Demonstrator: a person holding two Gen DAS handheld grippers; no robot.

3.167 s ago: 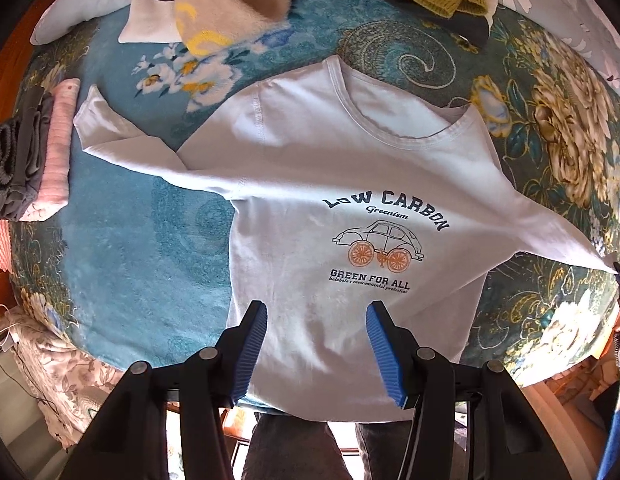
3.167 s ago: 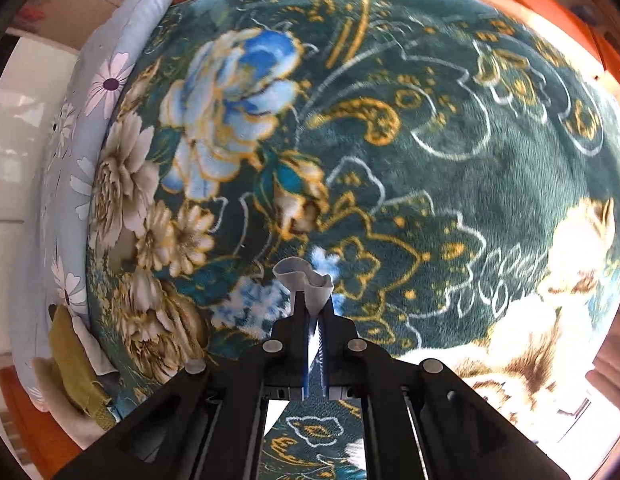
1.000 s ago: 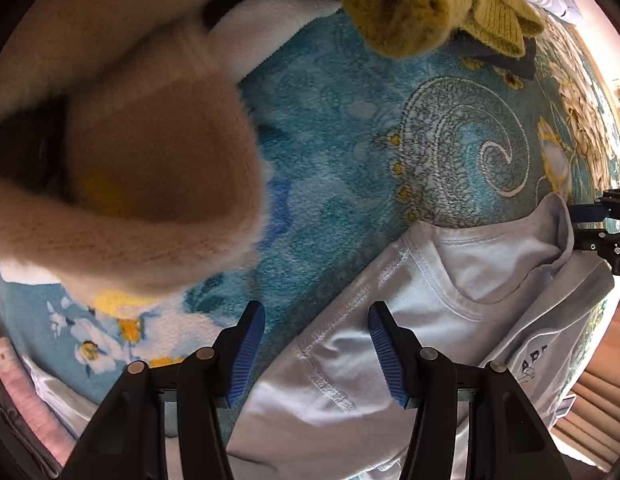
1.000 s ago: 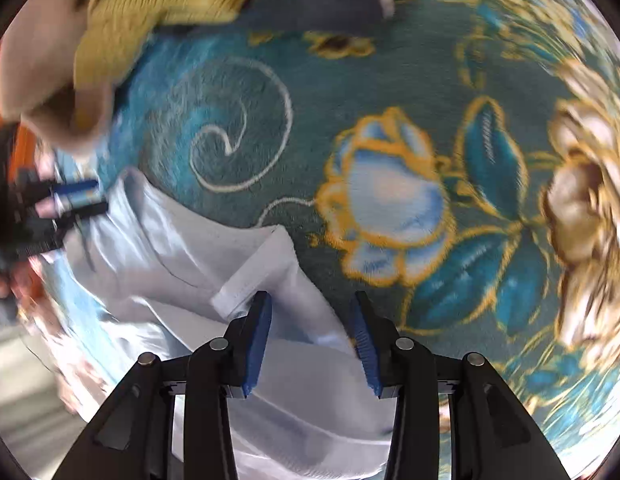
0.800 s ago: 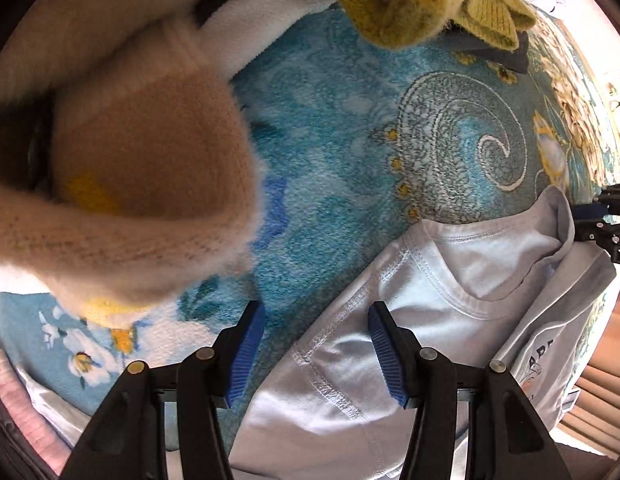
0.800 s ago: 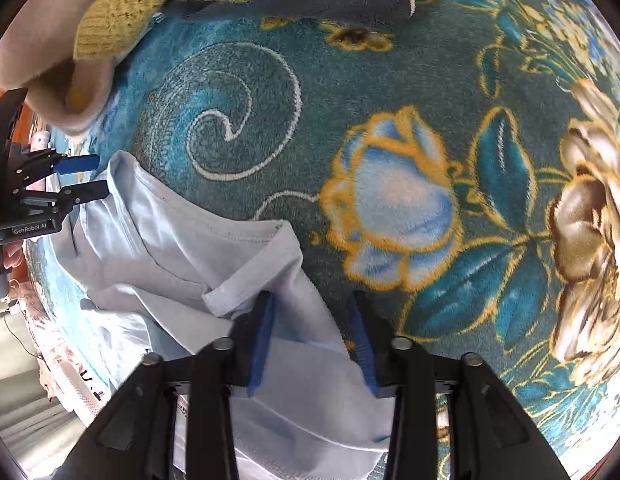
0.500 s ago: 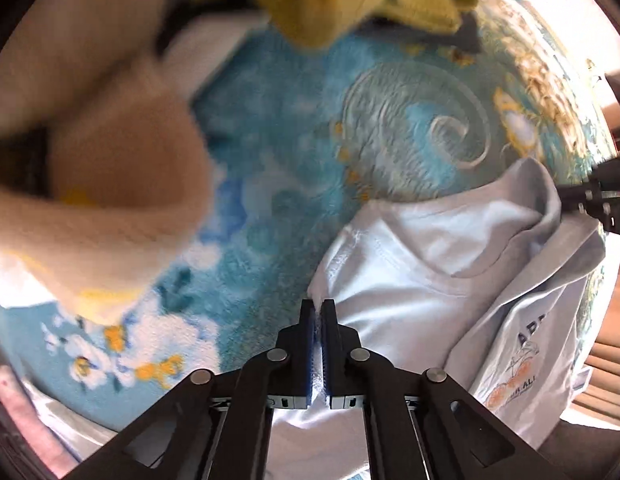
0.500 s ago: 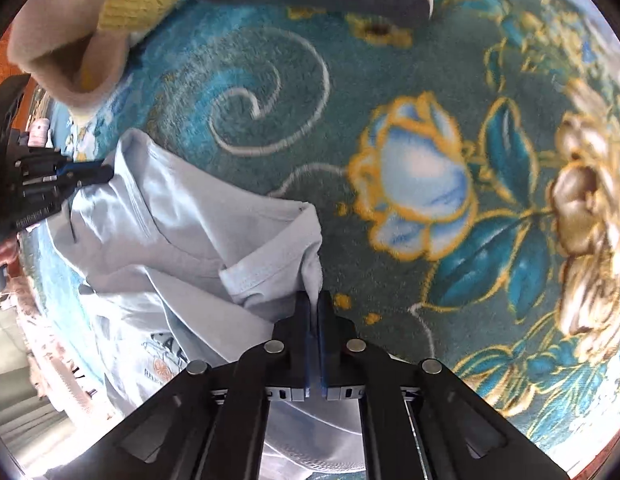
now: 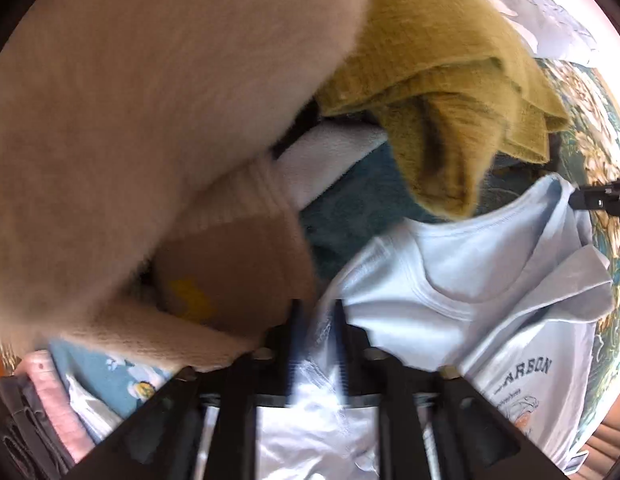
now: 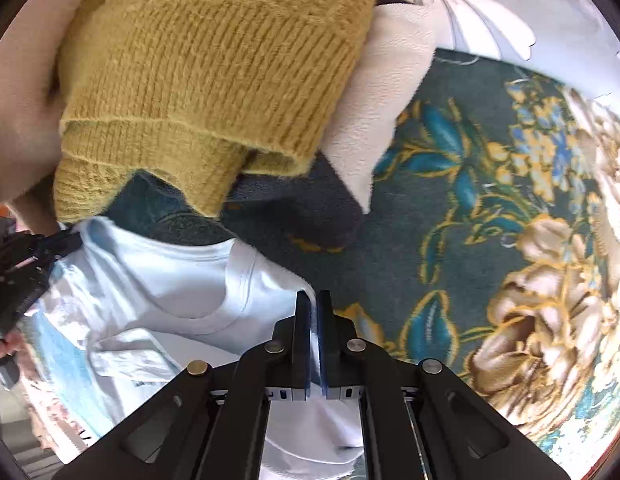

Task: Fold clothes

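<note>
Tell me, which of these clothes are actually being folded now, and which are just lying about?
In the job:
- pale blue printed cotton T-shirt
- left tool, fabric between its fingers
- right tool, shut on the shirt's shoulder

Lying about:
- mustard yellow knitted sweater
- fluffy cream sweater
- teal floral blanket underneath
- folded pink garment

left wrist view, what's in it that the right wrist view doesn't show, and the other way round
Only the left wrist view shows the printed lettering on the pale blue t-shirt and a pink folded garment at lower left. Only the right wrist view shows the white daisy-print bedding and the big cream flowers on the blanket. Both show the t-shirt's neckline, the mustard knit sweater and the teal blanket.
</note>
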